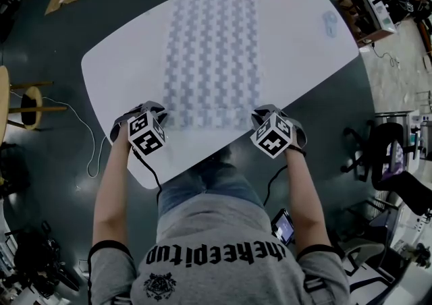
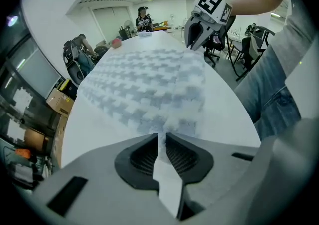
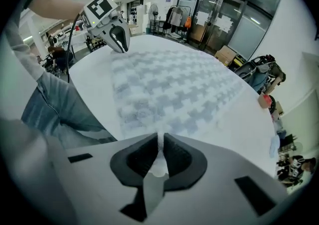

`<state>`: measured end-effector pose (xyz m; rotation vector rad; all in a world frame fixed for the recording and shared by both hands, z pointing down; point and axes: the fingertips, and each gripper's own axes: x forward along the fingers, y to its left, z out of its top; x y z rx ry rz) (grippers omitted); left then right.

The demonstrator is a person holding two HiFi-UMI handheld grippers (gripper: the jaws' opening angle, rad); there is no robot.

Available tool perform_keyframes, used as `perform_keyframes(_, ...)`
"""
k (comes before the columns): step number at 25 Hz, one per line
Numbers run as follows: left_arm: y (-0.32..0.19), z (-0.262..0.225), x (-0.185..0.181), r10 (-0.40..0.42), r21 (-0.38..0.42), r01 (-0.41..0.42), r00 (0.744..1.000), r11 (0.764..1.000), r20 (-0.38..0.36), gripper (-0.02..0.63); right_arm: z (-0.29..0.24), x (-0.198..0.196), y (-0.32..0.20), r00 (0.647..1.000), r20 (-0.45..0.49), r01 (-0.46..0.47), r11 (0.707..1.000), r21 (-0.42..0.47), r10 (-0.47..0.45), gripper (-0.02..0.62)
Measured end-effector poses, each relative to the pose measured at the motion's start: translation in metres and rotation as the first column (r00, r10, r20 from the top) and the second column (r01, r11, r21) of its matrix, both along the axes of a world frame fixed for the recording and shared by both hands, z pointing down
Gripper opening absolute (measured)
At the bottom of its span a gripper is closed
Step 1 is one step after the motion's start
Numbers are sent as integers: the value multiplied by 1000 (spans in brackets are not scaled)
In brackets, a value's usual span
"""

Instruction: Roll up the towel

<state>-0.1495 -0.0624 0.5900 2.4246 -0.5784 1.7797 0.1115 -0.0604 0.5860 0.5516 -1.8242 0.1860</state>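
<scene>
While left gripper [image 2: 160, 138] and right gripper [image 3: 159, 139] pinch towel [image 1: 212, 54] — shirt print [image 1: 216, 254] reads inverted.

towel [image 1: 212, 54]: rectangular, pale, with a white-and-grey check pattern
state: unrolled, spread out in one layer
place: middle of the white table [image 1: 115, 67], its long side running from 6 to 12 o'clock
near corners: the 7 o'clock corner is pinched in the left gripper [image 1: 160, 117], the 5 o'clock corner in the right gripper [image 1: 260, 119]
</scene>
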Motion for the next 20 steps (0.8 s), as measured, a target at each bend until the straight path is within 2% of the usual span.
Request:
perform_keyframes(4, -10, -6, -1, -19, 58, 20, 1000, 998, -13, 57, 4, 0, -3, 1000, -12, 3, 1000, 8, -3, 30)
perform_keyframes(7, -24, -30, -3, -22, 177, 31, 998, 984, -52, 57, 2, 0, -6, 1000, 7, -24, 1000, 12, 23, 34)
perform_keyframes(9, -23, -52, 6, 22, 247, 1, 996, 969, -89, 57, 1, 3, -6, 999, 17, -41, 999, 16, 41, 35)
perform_keyframes(10, -16, -59, 14, 62, 259, -34, 993, 965, -101, 57, 2, 5, -6, 999, 19, -46, 999, 19, 45, 34)
perform_keyframes(13, 23, -55, 33, 204, 188, -187, 976, 964, -78, 110, 3, 6, -6, 998, 19, -53, 998, 27, 53, 35)
perform_keyframes(15, 43, -39, 31, 256, 129, -249, 966, 960, -38, 151, 2, 1, -7, 998, 19, -56, 998, 30, 55, 35)
perform_keyframes(17, 49, -22, 26, 253, 98, -250, 968, 963, -11, 167, 0, -2, -8, 998, 23, -59, 998, 35, 58, 35)
perform_keyframes(20, 47, -3, 22, 206, 91, -205, 979, 974, 4, 169, -5, -1, -7, 997, 45, -65, 997, 47, 63, 75)
